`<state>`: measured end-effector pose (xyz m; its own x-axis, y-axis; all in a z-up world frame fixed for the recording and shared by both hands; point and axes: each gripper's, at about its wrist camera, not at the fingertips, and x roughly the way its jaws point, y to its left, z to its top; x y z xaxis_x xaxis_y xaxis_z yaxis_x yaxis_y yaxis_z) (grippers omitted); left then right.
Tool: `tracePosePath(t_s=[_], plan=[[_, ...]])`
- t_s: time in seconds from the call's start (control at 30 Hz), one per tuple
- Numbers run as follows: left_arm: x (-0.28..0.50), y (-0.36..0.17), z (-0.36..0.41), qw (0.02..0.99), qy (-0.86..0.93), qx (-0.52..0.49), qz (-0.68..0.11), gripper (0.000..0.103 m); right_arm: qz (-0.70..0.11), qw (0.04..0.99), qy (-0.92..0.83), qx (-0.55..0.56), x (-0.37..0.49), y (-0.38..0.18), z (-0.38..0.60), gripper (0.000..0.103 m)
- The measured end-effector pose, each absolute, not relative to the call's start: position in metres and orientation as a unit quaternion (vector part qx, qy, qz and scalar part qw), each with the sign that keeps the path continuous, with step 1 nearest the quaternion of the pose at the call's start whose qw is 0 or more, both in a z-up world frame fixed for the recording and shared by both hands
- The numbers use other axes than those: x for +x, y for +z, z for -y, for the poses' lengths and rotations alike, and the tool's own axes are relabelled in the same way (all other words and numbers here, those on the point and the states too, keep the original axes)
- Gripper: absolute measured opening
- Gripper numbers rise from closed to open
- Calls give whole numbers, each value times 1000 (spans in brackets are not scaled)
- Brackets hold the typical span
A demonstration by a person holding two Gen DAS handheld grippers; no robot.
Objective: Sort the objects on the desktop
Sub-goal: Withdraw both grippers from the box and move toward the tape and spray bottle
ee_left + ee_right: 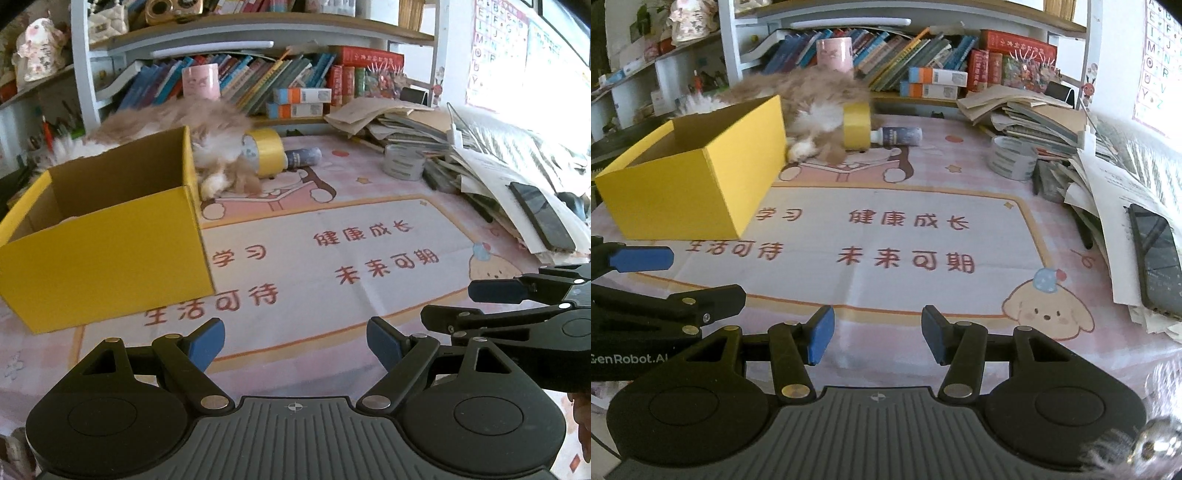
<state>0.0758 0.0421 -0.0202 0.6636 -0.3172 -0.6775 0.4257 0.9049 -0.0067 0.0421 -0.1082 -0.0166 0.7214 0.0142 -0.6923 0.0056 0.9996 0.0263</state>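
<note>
An open yellow cardboard box (107,251) (690,184) stands on the left of the desk mat. Behind it lie a furry brown-and-white plush toy (218,147) (816,122), a yellow tape roll (267,151) (856,125) and a small dark bottle (303,158) (899,136) on its side. A grey tape roll (403,161) (1012,157) sits by the paper pile. My left gripper (295,345) hovers open over the mat's near edge, nothing between its fingers. My right gripper (877,339) is beside it, jaws narrower but open and empty.
A heap of papers and booklets (461,147) (1071,147) fills the right side, with a black phone (543,218) (1158,254) on top. Shelves with books (258,77) (905,55) and a pink cup (201,81) (834,55) line the back. The printed pink mat (332,240) covers the desk.
</note>
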Motion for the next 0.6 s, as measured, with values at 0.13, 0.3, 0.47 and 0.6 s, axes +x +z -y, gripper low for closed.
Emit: tracePosePath(t_s=[0.13,0.3,0.47,0.6], plan=[[87,-23,-29,908,-203,71,-361,87,-378,926,4,13,56,-17,123,50],[105,-25,-10,909,-194,65,-363,87,-383,923,13,12,80,-19,142,50],[129,-25,9,912,-176,56,-365,87,-380,924,27,7,104,-16,161,50],[149,-21,19,918,-153,44,-363,87,-380,924,42,5,124,-14,176,50]])
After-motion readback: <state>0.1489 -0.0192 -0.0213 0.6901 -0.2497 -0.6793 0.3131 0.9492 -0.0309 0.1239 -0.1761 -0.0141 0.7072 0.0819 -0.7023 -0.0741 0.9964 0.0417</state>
